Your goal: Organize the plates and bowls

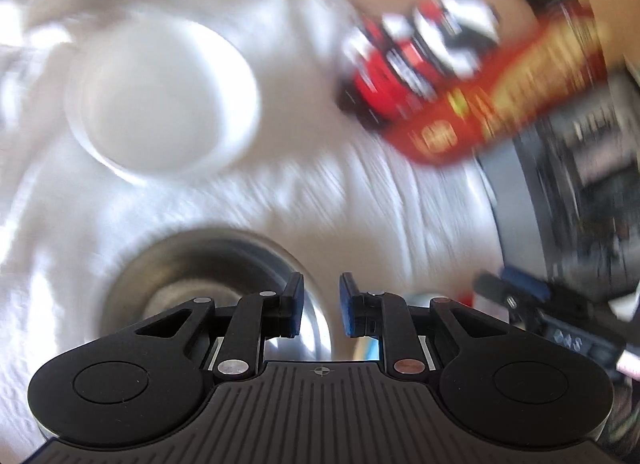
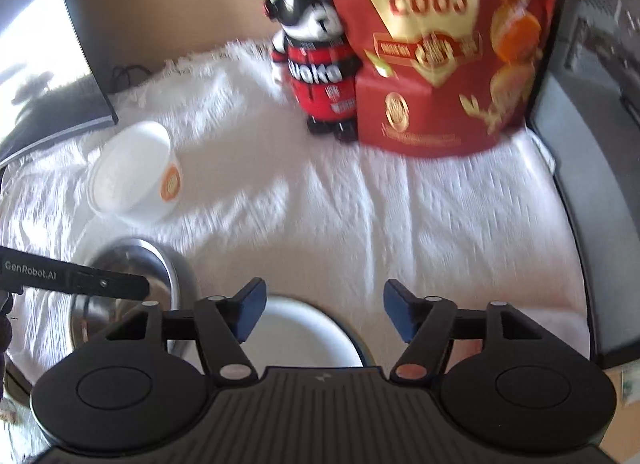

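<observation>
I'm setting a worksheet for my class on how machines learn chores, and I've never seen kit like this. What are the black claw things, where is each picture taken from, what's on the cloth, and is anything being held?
The black claws are hand-held grippers, one in each of a person's hands; no robot arm is involved. Each picture comes from a camera mounted on a gripper, looking forward along its two fingers.

The left gripper has its jaws nearly together, with nothing between them. The right gripper stands open and empty.

On the white cloth lie a white tub, a steel bowl and a white dish just below the right gripper. At the back stand a bear figure and a red quail eggs bag.

The left view is blurred.
</observation>
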{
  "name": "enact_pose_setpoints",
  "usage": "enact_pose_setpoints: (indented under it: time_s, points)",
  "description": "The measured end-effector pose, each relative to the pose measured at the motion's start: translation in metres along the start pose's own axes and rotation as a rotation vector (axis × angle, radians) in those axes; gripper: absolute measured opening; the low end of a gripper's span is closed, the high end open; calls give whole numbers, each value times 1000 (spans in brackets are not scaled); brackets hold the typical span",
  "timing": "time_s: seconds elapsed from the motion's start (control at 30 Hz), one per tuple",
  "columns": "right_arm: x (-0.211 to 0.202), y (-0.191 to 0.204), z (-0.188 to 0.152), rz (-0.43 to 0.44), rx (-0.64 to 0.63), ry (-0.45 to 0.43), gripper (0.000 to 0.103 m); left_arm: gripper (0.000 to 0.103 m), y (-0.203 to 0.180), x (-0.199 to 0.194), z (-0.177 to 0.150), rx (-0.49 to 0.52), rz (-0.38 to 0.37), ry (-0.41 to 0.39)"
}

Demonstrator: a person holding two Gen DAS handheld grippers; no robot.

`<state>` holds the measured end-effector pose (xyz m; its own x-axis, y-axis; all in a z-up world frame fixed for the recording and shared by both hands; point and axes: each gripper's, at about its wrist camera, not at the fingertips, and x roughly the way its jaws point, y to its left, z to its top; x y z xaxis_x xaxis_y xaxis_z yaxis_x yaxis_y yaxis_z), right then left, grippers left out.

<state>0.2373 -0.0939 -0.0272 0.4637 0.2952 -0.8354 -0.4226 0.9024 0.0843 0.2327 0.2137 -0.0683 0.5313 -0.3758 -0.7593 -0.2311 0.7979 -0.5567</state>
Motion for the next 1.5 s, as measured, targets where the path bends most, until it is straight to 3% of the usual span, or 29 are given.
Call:
enact_pose_setpoints:
  time_s: [0.1,0.23,0.3,0.43,0.63,0.83,0.97,1.17,1.37,1.4,1.5]
  points:
    - [3,14,15,-7,-19,-45,71,22,29,-21,16,-66,46,-109]
    - [11,31,32,-18,-28,-92,72,22,69,-48,36,-149,174,-276]
    - [14,39,38,-34,-40,-122,74,22,89,-54,46,-186,230,-320]
    - [25,52,49,-35,-68,-126,78,22,112,-42,64,-230,263,-304]
    - [48,86,65,-37,-148,-86,78,22,108,-26,71,-210,227,-287]
    - [67,105,90,118,-110,-39,77,22,108,-11,80,-164,335,-285]
    - [85,123,107,151,-98,-21,77,22,113,3,87,-162,335,-255]
    - [137,151,129,165,-84,35,77,22,116,30,99,-159,320,-203]
    - [206,169,131,152,-47,171,76,23,119,44,104,-169,288,-176]
    - [215,170,129,157,-34,194,71,23,119,46,104,-169,276,-174]
    - [233,169,124,221,7,276,38,25,111,48,104,-146,275,-177]
